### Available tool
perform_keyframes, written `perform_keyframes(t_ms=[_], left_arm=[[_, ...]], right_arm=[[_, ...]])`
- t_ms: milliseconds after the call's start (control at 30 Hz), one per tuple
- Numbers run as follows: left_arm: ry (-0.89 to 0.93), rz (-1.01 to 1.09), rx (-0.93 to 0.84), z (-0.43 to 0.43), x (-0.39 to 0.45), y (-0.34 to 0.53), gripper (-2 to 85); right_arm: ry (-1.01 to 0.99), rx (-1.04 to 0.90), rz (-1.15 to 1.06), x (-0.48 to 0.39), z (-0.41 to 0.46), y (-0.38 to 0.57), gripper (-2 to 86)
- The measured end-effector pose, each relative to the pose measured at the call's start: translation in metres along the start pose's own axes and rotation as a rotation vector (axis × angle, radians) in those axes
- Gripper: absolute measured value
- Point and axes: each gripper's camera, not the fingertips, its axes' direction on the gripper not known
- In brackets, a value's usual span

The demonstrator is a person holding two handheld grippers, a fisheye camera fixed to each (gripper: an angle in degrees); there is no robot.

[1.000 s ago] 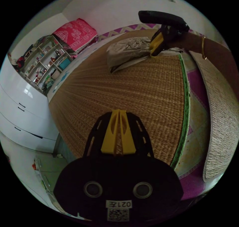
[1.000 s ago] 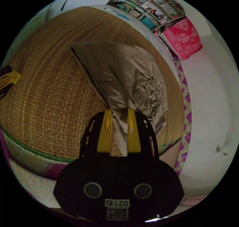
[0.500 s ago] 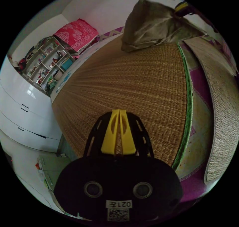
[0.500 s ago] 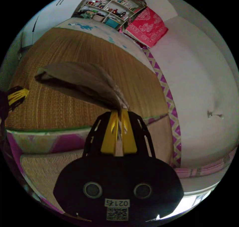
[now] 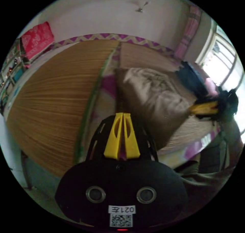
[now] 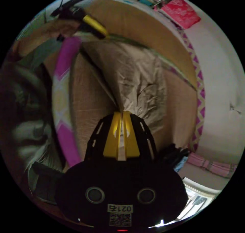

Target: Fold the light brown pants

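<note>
The light brown pants (image 5: pixel 153 95) are a folded, creased bundle lying on a small woven mat (image 5: pixel 143 56) beside the large one. In the right gripper view the pants (image 6: pixel 137 74) spread out from my right gripper (image 6: pixel 122 114), which is shut on a pinch of their cloth at the near edge. That same right gripper (image 5: pixel 204 108) shows blurred at the bundle's right side in the left gripper view. My left gripper (image 5: pixel 122 115) hangs shut above the mats' border with nothing between its jaws. It also appears at the top left (image 6: pixel 94 26), apart from the pants.
The large woven mat with a green edge (image 5: pixel 51 90) covers the bed to the left. A pink and cream sheet (image 6: pixel 63 72) runs between the mats. A window (image 5: pixel 222 54) is at the right, a red cloth (image 5: pixel 35 38) far left. The person's dark clothing (image 6: pixel 25 115) is close by.
The right gripper has lifted the pants off the large mat and carried them onto the small mat. Both cameras have swung round with the hands; the left gripper stays shut.
</note>
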Motion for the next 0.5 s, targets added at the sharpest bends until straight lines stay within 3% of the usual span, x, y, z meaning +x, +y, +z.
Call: perform_keyframes(t_ms=[67, 167, 233, 333, 500], left_arm=[[0.104, 0.032, 0.037, -0.002, 0.015, 0.007, 7.0], [0.075, 0.059, 0.081, -0.006, 0.024, 0.01, 11.0], [0.026, 0.004, 0.119, -0.009, 0.013, 0.006, 11.4], [0.026, -0.112, 0.111, -0.002, -0.015, -0.011, 10.9], [0.24, -0.185, -0.116, 0.052, -0.046, -0.044, 9.8]], right_arm=[[0.017, 0.048, 0.013, -0.034, 0.016, 0.024, 0.4], [0.085, 0.262, 0.338, -0.015, -0.006, 0.091, 4.7], [-0.031, 0.397, 0.638, 0.04, -0.026, 0.17, 7.8], [-0.097, 0.438, 0.921, 0.112, -0.018, 0.262, 11.0], [-0.517, 0.507, 1.14, 0.217, 0.042, 0.35, 11.0]])
